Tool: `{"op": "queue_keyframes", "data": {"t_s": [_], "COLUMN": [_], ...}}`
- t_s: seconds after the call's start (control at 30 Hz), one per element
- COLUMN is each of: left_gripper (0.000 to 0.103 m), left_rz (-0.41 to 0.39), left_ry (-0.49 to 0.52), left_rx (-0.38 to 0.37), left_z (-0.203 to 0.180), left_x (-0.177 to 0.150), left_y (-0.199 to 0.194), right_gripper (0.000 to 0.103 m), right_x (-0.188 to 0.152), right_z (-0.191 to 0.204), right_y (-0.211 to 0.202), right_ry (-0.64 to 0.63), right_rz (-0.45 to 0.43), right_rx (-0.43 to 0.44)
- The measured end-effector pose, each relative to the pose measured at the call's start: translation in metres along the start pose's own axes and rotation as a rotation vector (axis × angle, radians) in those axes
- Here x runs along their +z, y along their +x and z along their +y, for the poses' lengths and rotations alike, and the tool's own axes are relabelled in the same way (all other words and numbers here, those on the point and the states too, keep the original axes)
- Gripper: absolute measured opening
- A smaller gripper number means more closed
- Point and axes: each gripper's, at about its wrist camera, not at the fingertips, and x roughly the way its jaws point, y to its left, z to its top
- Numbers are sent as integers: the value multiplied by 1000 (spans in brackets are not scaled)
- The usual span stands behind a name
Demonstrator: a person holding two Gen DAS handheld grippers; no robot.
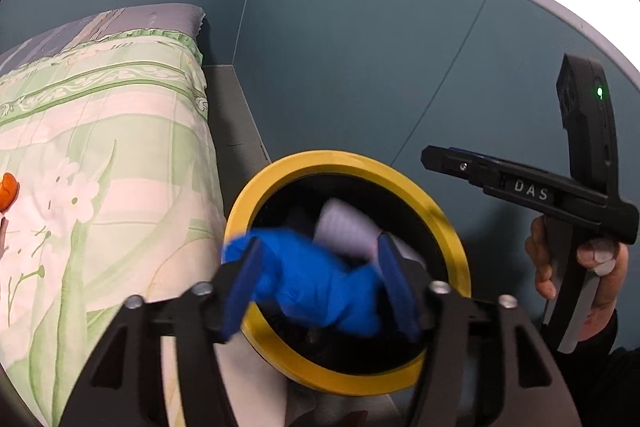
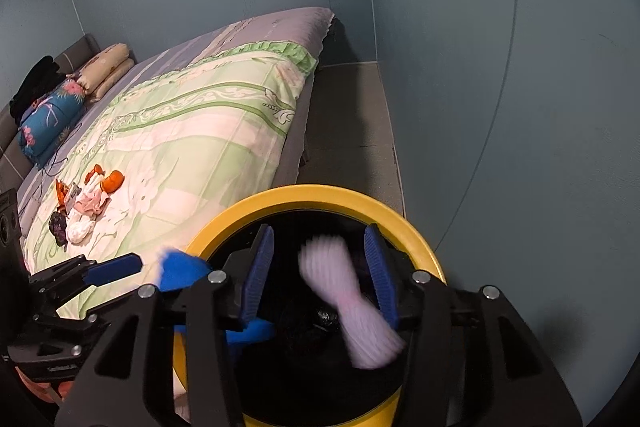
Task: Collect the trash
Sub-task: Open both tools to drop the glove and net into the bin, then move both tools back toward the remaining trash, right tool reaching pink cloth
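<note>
While I am holding both grippers over the yellow-rimmed bin [image 2: 312, 199], which is standing just beside the bed [image 2: 192, 131] so that litter can travel a short way from quilt to mouth, I am dropping two pieces at once. My left gripper [image 1: 316, 267] is spread wide, its blue pads [image 1: 244, 279] standing apart, and the crumpled blue glove [image 1: 316, 279] is lying blurred between them, over the near rim of the bin and, I judge, already released and falling rather than gripped. My right gripper [image 2: 320, 271] is likewise unclenched above the middle of the bin's mouth; the pale pink-white wrapper [image 2: 344, 303] is smeared with motion between its pads, nearer the right one, and I cannot tell whether it is touching that pad or is already free. In the left wrist view the same wrapper is showing inside the bin's dark opening, beyond the glove.

On the bed, well away from the bin towards the pillows [image 2: 108, 67], more trash is waiting: orange peel [image 2: 112, 181], crumpled tissues [image 2: 82, 229] and a dark scrap [image 2: 58, 227], lying bunched together. I judge the collecting is partly done, with that cluster remaining for me to fetch.
</note>
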Motion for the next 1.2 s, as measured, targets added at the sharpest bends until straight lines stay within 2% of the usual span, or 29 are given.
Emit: {"op": "queue_keyframes", "data": {"t_s": [0.17, 0.23, 0.4, 0.47, 0.5, 0.73, 0.9, 1.2], "left_gripper": [67, 70, 80, 81, 81, 89, 90, 90], "left_rz": [-38, -55, -121, -150, -163, -251, -278, -308], "left_ry": [-19, -29, -45, -60, -67, -109, -168, -306], "left_rx": [-1, 6, 64, 89, 97, 210, 287, 406], "left_z": [6, 10, 26, 34, 39, 67, 101, 181], "left_x": [6, 8, 15, 18, 19, 18, 8, -27], "left_y": [-13, -20, -52, -67, -74, -125, -156, -202], "right_gripper": [46, 50, 54, 56, 59, 67, 72, 72], "right_x": [3, 5, 10, 14, 16, 33, 44, 58], "right_z": [-1, 2, 13, 21, 28, 86, 131, 210], "right_y": [-6, -8, -15, -16, -18, -21, -15, 16], "right_ry": [5, 0, -15, -24, -39, -136, -202, -286], "right_rz": [-28, -47, -91, -104, -115, -157, -169, -136], "right_rx": [13, 23, 63, 86, 104, 196, 258, 329]}}
